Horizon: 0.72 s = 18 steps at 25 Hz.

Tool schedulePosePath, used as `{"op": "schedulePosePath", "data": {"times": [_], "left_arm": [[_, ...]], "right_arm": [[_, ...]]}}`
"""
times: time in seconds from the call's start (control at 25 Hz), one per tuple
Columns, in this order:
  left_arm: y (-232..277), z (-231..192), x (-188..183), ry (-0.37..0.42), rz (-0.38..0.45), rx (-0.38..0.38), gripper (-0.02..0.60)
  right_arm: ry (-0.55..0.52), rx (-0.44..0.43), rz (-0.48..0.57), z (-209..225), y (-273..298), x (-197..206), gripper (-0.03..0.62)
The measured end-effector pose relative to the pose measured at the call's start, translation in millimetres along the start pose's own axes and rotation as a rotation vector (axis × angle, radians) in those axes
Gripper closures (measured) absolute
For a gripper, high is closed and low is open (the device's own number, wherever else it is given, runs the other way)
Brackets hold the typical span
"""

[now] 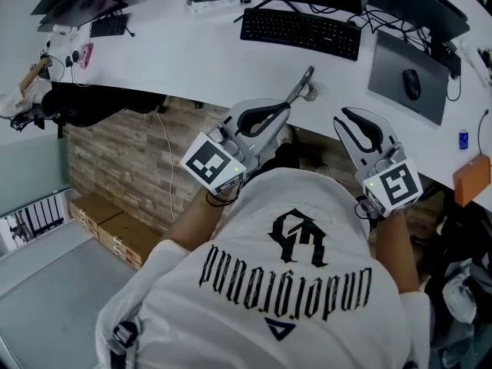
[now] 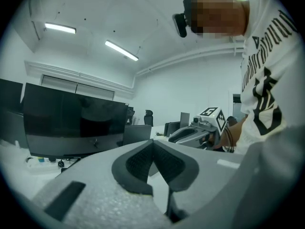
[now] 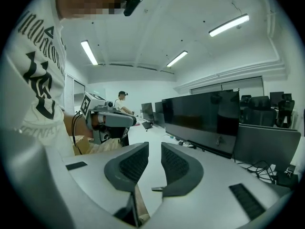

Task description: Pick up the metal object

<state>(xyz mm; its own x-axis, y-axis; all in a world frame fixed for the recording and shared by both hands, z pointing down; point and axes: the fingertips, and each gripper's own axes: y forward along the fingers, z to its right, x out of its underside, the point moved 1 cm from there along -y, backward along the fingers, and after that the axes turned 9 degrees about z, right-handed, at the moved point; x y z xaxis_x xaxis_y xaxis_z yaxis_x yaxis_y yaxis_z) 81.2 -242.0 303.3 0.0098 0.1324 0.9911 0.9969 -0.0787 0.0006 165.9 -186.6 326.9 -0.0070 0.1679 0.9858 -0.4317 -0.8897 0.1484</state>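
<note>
The metal object, a slim silver lever on a small round base, stands at the front edge of the white desk. My left gripper is just below its lower end, and contact cannot be judged. Its pads meet at the tip with nothing between them, as the left gripper view shows. My right gripper hovers at the desk edge to the right of the metal object, well apart from it. Its jaws stand a little apart and hold nothing. The metal object does not show in either gripper view.
A black keyboard lies behind the metal object. A mouse rests on a dark mat at the right. Large monitors line the desk's back. An orange box sits far right, and cardboard boxes lie on the floor at the left.
</note>
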Motion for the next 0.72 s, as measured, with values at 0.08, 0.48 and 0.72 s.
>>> {"op": "schedulePosePath", "data": {"times": [0.08, 0.48, 0.72], "left_arm": [[5, -15, 5, -0.011, -0.009, 0.016, 0.568], [15, -68, 40, -0.087, -0.087, 0.081, 0.566], [27, -88, 69, -0.107, -0.134, 0.119, 0.568]], "right_arm": [[0.028, 0.008, -0.003, 8, 14, 4, 0.538], [0.235, 0.058, -0.056, 38, 67, 37, 0.484], [0.299, 0.095, -0.151, 60, 85, 83, 0.476]]}}
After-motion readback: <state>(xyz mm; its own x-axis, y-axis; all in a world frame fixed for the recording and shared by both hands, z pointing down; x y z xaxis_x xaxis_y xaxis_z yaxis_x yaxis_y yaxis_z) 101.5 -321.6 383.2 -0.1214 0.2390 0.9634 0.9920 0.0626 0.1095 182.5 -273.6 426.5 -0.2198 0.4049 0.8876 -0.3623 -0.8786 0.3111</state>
